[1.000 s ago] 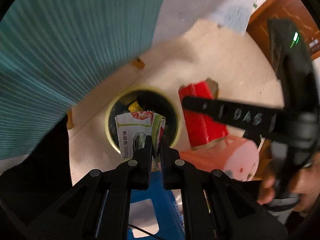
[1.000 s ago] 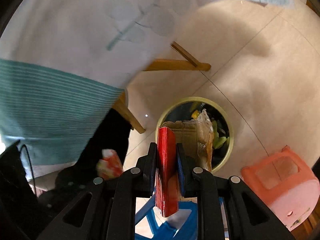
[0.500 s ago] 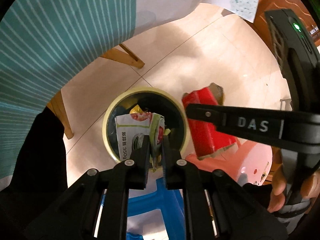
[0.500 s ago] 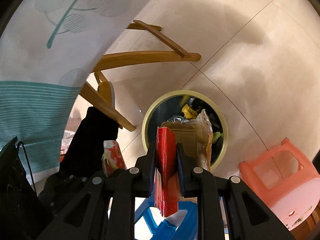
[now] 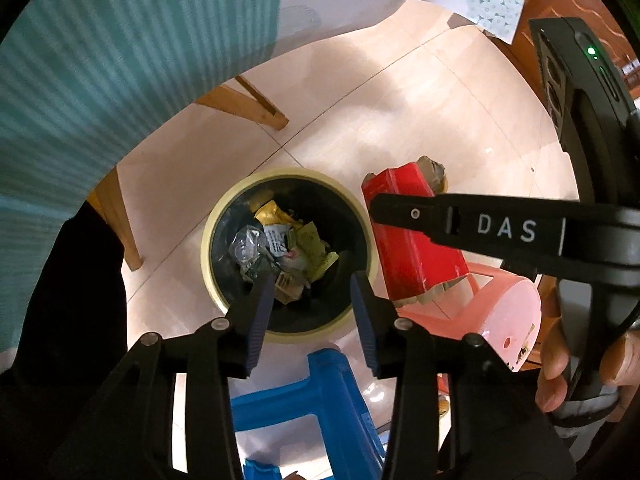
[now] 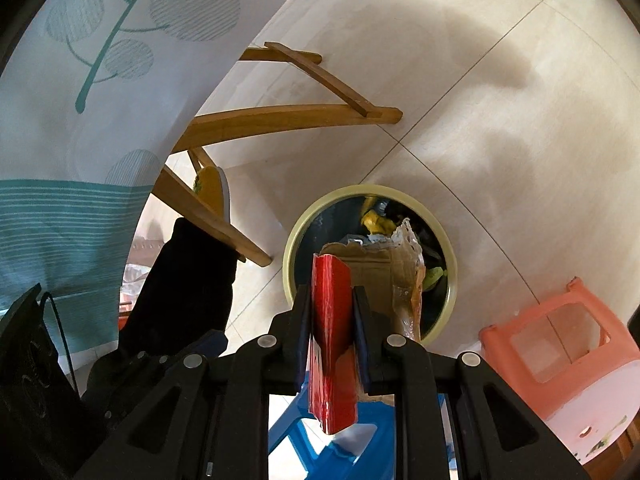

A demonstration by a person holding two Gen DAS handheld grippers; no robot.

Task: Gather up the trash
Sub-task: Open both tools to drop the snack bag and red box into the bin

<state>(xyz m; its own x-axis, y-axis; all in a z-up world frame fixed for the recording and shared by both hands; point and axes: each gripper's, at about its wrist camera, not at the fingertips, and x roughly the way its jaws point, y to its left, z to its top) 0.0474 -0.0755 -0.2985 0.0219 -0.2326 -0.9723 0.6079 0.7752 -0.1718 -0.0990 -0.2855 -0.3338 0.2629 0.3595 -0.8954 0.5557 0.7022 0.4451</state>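
A round bin with a pale yellow rim (image 5: 224, 216) stands on the tiled floor and holds several wrappers (image 5: 280, 248). My left gripper (image 5: 312, 300) is open and empty above the bin's near edge. My right gripper (image 6: 332, 308) is shut on a flattened red carton (image 6: 332, 320) with brown cardboard inside (image 6: 380, 264), held above the bin (image 6: 444, 240). The left wrist view shows the red carton (image 5: 412, 248) to the right of the bin, clamped by the right gripper's finger (image 5: 480, 228).
A pink plastic stool (image 5: 508, 320) (image 6: 560, 344) stands right of the bin and a blue stool (image 5: 320, 396) (image 6: 360, 432) just below the grippers. Wooden table legs (image 6: 296, 116) and a hanging teal-striped tablecloth (image 5: 100, 60) are to the left and behind.
My left gripper has opened and the white food packet it held is gone from its jaws; it has dropped towards the bin. The right gripper still holds the red carton above the bin.
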